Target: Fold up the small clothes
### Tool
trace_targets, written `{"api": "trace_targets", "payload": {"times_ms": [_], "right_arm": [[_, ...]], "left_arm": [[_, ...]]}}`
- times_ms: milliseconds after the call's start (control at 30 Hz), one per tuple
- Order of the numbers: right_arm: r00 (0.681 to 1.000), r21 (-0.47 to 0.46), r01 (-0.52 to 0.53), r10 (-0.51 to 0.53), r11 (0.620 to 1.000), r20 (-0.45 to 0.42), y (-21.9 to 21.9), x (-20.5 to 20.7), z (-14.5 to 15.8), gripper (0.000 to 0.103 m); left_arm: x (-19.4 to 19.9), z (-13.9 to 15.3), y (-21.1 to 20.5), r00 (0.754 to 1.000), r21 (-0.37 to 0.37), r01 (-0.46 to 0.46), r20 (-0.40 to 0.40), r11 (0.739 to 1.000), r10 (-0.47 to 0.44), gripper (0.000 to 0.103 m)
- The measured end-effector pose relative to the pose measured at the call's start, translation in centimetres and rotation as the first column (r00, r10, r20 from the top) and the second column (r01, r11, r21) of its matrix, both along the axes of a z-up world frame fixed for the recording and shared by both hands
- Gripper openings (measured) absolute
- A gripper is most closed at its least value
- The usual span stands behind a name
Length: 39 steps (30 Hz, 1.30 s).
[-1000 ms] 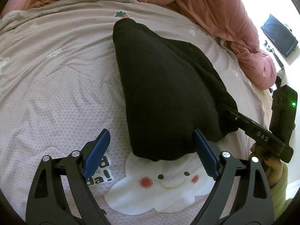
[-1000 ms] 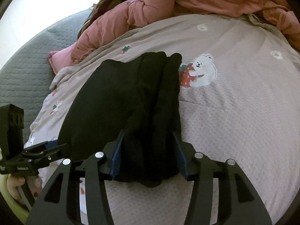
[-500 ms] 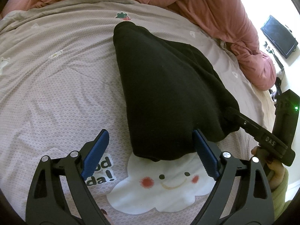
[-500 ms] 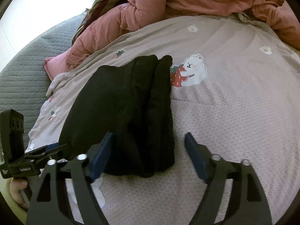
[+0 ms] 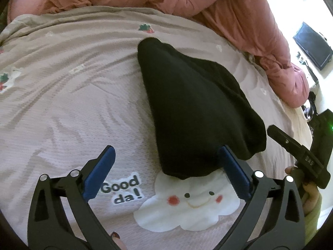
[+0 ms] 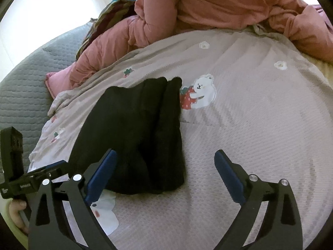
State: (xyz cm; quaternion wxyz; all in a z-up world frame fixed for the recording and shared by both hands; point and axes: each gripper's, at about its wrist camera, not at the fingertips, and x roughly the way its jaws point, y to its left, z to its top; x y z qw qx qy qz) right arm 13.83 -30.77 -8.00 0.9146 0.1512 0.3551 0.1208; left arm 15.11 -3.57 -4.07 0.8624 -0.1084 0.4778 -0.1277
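A folded black garment (image 5: 195, 112) lies flat on the beige printed bedsheet (image 5: 68, 95). It also shows in the right wrist view (image 6: 137, 135), folded into a long stack. My left gripper (image 5: 166, 168) is open and empty, hovering just short of the garment's near edge. My right gripper (image 6: 165, 170) is open and empty, its left finger over the garment's near corner and its right finger over bare sheet. The right gripper's body (image 5: 299, 154) shows at the right edge of the left wrist view.
A crumpled pink duvet (image 5: 187, 2) runs along the far side of the bed. A grey quilted cover (image 6: 22, 87) lies at the left. A dark monitor (image 5: 313, 44) stands off the bed at the right. The sheet has cloud (image 5: 187, 206) and bear (image 6: 199, 93) prints.
My right gripper opened, let go of the garment's near end and drew back. The garment now lies released on the sheet. My left gripper stayed open and drew back slightly.
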Motion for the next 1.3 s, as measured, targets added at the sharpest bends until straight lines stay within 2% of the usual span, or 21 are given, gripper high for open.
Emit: {"api": "trace_targets", "payload": {"times_ms": [200,767,900,1067,1300], "right_arm": [[0.999,-0.010,0.010,-0.010,1.000,0.045,0.0,-1.3,1.4,0.097],[0.976,-0.141,0.029,0.003,0.990,0.218,2.8,-6.0,6.2,0.098],[0.970,-0.165,0.016,0.025,0.986,0.241,3.7,-7.3,6.9,0.098],[0.963,-0.188,0.010,0.041,0.982,0.265,4.8,-8.6,7.4,0.098],[0.961,-0.210,0.019,0.040,0.978,0.275,5.8,-9.8,7.1,0.098]], "left_arm": [[-0.9,1.8,0.7,0.998,0.025,-0.019,0.058,1.000,0.017,0.093],[-6.4,6.4,2.7,0.971,0.096,-0.075,0.232,0.993,0.051,0.093],[-7.8,6.9,3.4,0.965,0.098,-0.084,0.256,0.992,0.057,0.093],[-9.6,7.2,4.0,0.955,0.136,-0.103,0.291,0.985,0.059,0.093],[-11.4,6.8,4.8,0.953,0.158,-0.101,0.300,0.982,0.049,0.093]]}}
